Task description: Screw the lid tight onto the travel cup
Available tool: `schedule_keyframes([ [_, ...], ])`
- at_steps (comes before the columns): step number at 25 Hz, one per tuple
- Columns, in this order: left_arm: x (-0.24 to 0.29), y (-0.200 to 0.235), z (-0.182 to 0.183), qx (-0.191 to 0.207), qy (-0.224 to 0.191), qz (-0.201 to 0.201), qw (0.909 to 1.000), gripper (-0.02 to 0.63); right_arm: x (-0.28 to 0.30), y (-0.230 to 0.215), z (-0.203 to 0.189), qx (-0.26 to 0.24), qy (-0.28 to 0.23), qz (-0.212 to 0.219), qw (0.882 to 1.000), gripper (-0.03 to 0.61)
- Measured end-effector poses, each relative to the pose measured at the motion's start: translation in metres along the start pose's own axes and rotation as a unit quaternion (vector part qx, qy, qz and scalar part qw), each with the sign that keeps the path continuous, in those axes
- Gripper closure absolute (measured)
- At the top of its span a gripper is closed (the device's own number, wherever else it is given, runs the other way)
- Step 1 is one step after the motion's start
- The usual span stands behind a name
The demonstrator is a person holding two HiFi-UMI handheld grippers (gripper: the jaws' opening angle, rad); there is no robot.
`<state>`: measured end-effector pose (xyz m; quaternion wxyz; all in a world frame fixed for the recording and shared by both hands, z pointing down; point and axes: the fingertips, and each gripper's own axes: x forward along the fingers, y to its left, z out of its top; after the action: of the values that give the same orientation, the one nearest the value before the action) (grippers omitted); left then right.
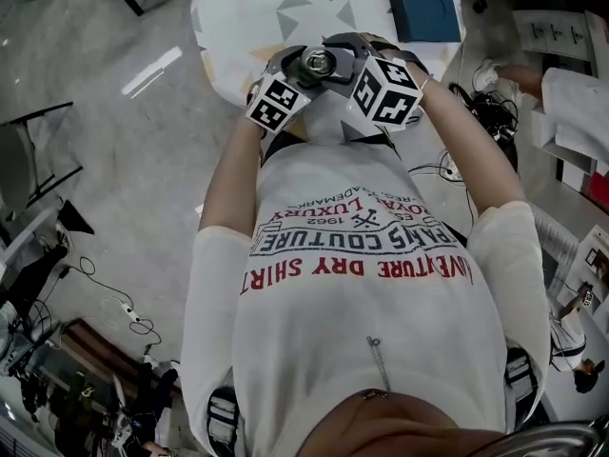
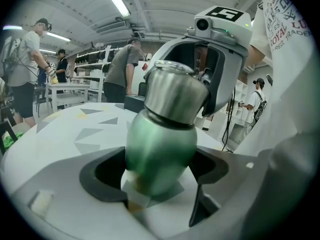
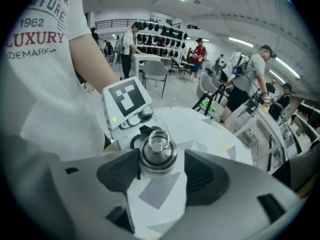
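- Head view: travel cup point(image 1: 317, 63) was held over the patterned table point(image 1: 245, 12), between the left gripper point(image 1: 293, 72) and the right gripper point(image 1: 348, 59).
- Left gripper view: both pads were clamped on the cup's green body point(image 2: 160, 149). The cup was tilted, with its steel lid point(image 2: 175, 91) inside the right gripper's jaws.
- Right gripper view: the jaws were spread around the lid point(image 3: 157, 151). One pad was at its edge, and a slight gap showed at the other.
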<state>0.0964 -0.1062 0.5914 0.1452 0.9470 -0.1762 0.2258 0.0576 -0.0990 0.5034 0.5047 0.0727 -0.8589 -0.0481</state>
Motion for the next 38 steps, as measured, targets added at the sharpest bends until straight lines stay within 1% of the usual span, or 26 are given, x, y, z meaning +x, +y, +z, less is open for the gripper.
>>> schedule_keyframes([
  [2, -0.001, 0.000, 0.000, -0.001, -0.001, -0.001, 1.0000, 0.219, -0.003, -0.002, 0.002, 0.012, -0.016, -0.019, 1.000, 0.314],
  [5, -0.001, -0.001, 0.002, -0.009, -0.002, -0.001, 1.0000, 0.219, -0.018, -0.004, 0.010, 0.035, -0.053, -0.044, 0.997, 0.311],
  [8, -0.001, 0.002, 0.001, -0.026, -0.010, 0.006, 0.9996, 0.218, -0.039, -0.006, 0.022, 0.049, -0.099, -0.079, 0.991, 0.316],
  [9, -0.002, 0.002, 0.000, -0.029, -0.011, 0.009, 0.9995, 0.218, -0.044, -0.007, 0.024, 0.064, -0.113, -0.088, 0.988, 0.332],
  [10, -0.004, 0.002, 0.000, -0.030, -0.011, 0.011, 0.9994, 0.218, -0.048, -0.009, 0.023, 0.086, -0.125, -0.099, 0.983, 0.352],
  [11, -0.007, 0.002, 0.001, -0.030, -0.011, 0.015, 0.9994, 0.218, -0.052, -0.013, 0.021, 0.114, -0.135, -0.115, 0.978, 0.390],
  [13, -0.014, 0.002, 0.005, -0.037, -0.017, 0.024, 0.9989, 0.218, -0.060, -0.025, 0.013, 0.174, -0.147, -0.156, 0.961, 0.487],
  [14, -0.019, 0.001, 0.007, -0.042, -0.021, 0.028, 0.9985, 0.218, -0.064, -0.031, 0.008, 0.201, -0.153, -0.175, 0.952, 0.522],
  [16, -0.028, -0.003, 0.014, -0.045, -0.028, 0.039, 0.9978, 0.218, -0.073, -0.039, 0.000, 0.246, -0.167, -0.200, 0.934, 0.545],
  [18, -0.041, -0.006, 0.019, -0.036, -0.031, 0.057, 0.9972, 0.218, -0.079, -0.043, -0.004, 0.278, -0.187, -0.211, 0.918, 0.566],
  [20, -0.056, -0.010, 0.030, -0.027, -0.036, 0.081, 0.9957, 0.219, -0.086, -0.043, -0.005, 0.291, -0.203, -0.210, 0.911, 0.568],
  [24, -0.089, -0.020, 0.068, -0.024, -0.073, 0.117, 0.9901, 0.224, -0.104, -0.040, 0.000, 0.277, -0.228, -0.212, 0.909, 0.568],
  [25, -0.098, -0.019, 0.080, -0.024, -0.085, 0.133, 0.9872, 0.252, -0.109, -0.040, 0.003, 0.272, -0.238, -0.209, 0.909, 0.568],
  [26, -0.107, -0.017, 0.093, -0.026, -0.099, 0.154, 0.9828, 0.328, -0.115, -0.039, 0.005, 0.267, -0.247, -0.205, 0.909, 0.568],
  [27, -0.116, -0.015, 0.106, -0.032, -0.115, 0.174, 0.9774, 0.420, -0.121, -0.039, 0.007, 0.262, -0.256, -0.205, 0.908, 0.568],
  [28, -0.124, -0.014, 0.118, -0.038, -0.132, 0.192, 0.9717, 0.477, -0.129, -0.040, 0.010, 0.257, -0.264, -0.209, 0.906, 0.568],
  [30, -0.141, -0.012, 0.141, -0.043, -0.159, 0.224, 0.9606, 0.529, -0.145, -0.045, 0.013, 0.248, -0.280, -0.225, 0.900, 0.568],
  [32, -0.156, -0.013, 0.161, -0.034, -0.175, 0.253, 0.9508, 0.592, -0.160, -0.049, 0.016, 0.241, -0.293, -0.239, 0.894, 0.568],
  [35, -0.175, -0.016, 0.185, -0.020, -0.190, 0.282, 0.9403, 0.601, -0.174, -0.051, 0.017, 0.234, -0.313, -0.246, 0.887, 0.568],
  [38, -0.189, -0.016, 0.201, -0.005, -0.196, 0.299, 0.9340, 0.601, -0.181, -0.053, 0.017, 0.231, -0.325, -0.249, 0.883, 0.569],
])
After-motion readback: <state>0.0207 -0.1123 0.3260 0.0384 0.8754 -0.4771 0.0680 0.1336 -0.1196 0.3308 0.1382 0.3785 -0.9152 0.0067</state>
